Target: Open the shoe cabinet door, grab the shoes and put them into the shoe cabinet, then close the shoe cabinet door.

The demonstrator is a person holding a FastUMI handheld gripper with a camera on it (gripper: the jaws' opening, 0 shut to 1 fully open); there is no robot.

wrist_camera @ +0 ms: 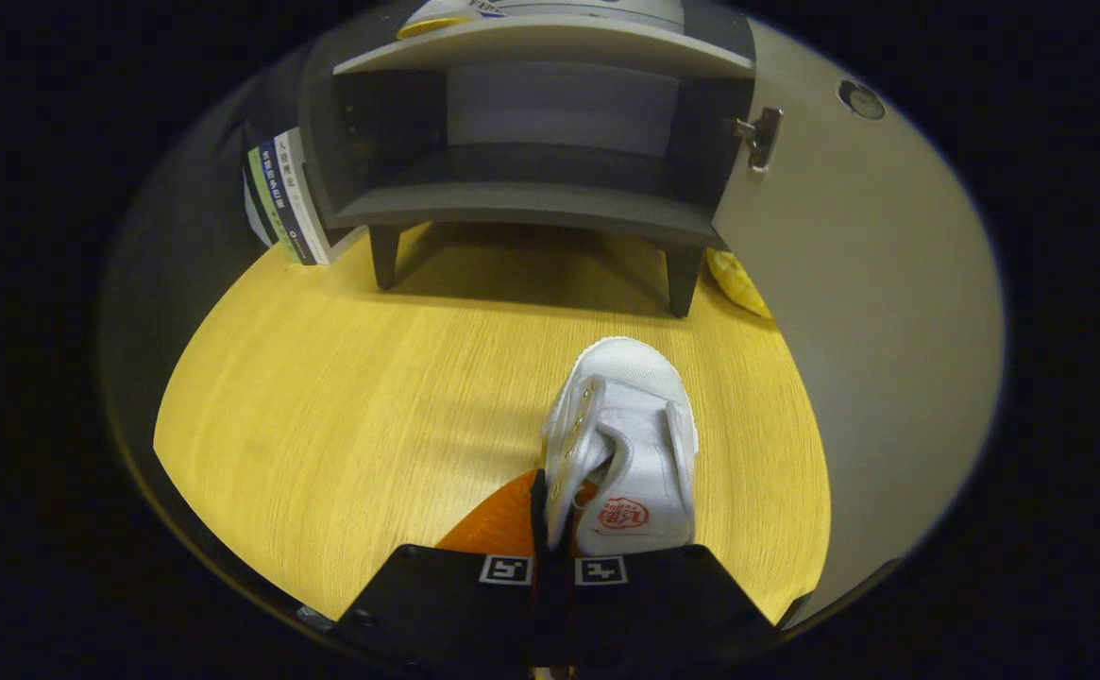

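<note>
Carrying the white canvas shoe toward the open shoe cabinet, toe leading. Tool closed to a thin gap, both fingers pinching the shoe's side wall at the heel opening, above the wood-grain counter. Judging the grip shallow: soft fabric likely folding, so keeping the shoe level and moving slowly. Aiming for the lower shelf, clearing the front lip and the short legs. Door swung wide on the right, smooth and pale, hinge showing. Books leaning beside the cabinet's left wall.
</note>
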